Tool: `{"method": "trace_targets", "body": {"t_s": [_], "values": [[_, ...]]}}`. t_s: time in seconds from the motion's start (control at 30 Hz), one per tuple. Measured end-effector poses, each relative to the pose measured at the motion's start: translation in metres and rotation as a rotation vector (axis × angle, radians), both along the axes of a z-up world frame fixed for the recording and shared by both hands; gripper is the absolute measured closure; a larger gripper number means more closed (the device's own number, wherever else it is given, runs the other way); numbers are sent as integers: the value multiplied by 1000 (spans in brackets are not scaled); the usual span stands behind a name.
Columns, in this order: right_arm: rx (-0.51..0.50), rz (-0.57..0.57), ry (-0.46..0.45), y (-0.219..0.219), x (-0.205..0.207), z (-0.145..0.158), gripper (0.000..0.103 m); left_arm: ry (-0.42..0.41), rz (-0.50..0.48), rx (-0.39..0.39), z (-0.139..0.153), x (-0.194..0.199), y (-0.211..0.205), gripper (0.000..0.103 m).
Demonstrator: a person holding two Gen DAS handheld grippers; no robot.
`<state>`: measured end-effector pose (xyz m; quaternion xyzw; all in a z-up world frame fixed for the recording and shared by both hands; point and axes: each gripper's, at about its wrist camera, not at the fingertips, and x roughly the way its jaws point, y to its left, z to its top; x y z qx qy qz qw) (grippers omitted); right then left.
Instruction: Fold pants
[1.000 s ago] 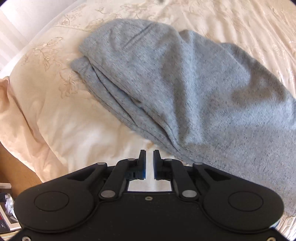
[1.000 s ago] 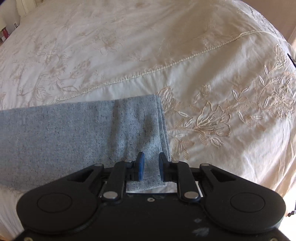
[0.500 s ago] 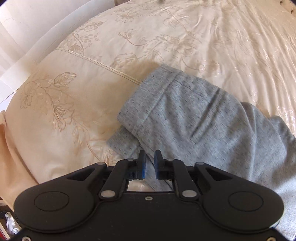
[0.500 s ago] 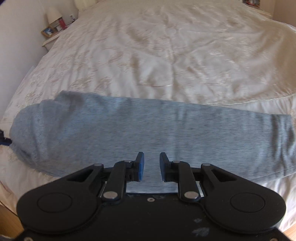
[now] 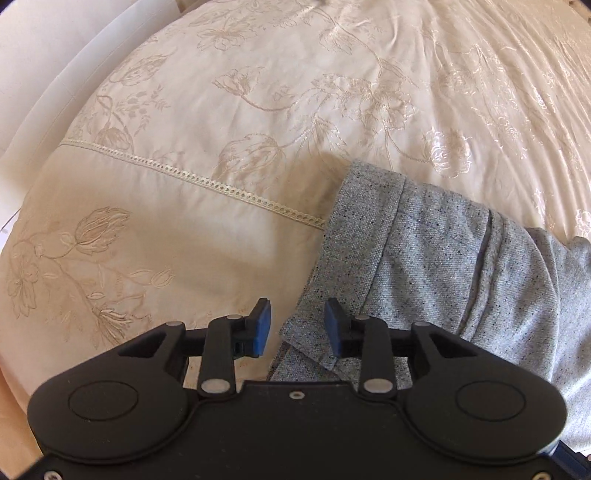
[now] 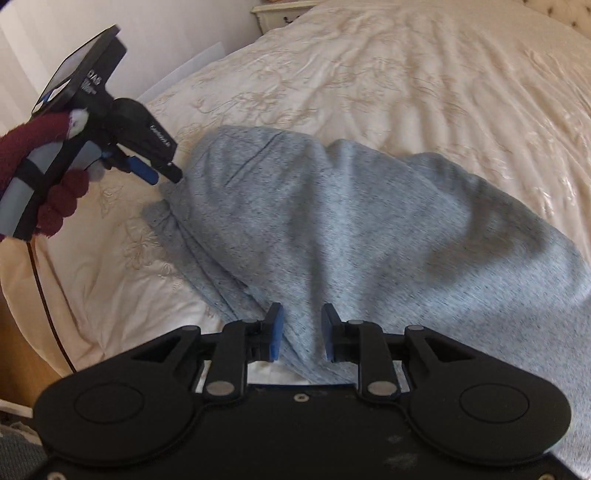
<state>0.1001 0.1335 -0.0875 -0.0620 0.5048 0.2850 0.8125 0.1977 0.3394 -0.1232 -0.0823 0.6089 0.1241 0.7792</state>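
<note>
The grey pants point(image 6: 351, 229) lie folded lengthwise across the cream bed. In the left wrist view their waistband end point(image 5: 424, 258) fills the lower right. My left gripper point(image 5: 297, 326) is open, its jaws standing either side of the waistband corner without closing on it. It also shows in the right wrist view point(image 6: 162, 177), at the pants' far left end. My right gripper point(image 6: 299, 334) is open, with the near edge of the grey cloth between its jaws.
The embroidered cream bedspread point(image 5: 258, 110) covers the whole bed, with a lace seam point(image 5: 192, 181) running across. A white wall and bed edge lie at the left point(image 6: 37, 44). A bedside table point(image 6: 277, 11) stands at the far end.
My left gripper has opened and moved in on the waistband corner. My right gripper has swung left along the pants, from the leg end toward the waist, and stayed open.
</note>
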Motion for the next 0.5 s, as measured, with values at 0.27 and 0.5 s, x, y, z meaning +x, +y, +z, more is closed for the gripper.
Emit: {"method": "trace_targets", "body": {"t_s": [0.27,0.5], "values": [[-159,208,-100,61,2,-24,75,22,-41,-49,-13,10,0,81],[-177,265,-151,76,1,-37,96,-31,-16,-82,-4,7,6,101]]}}
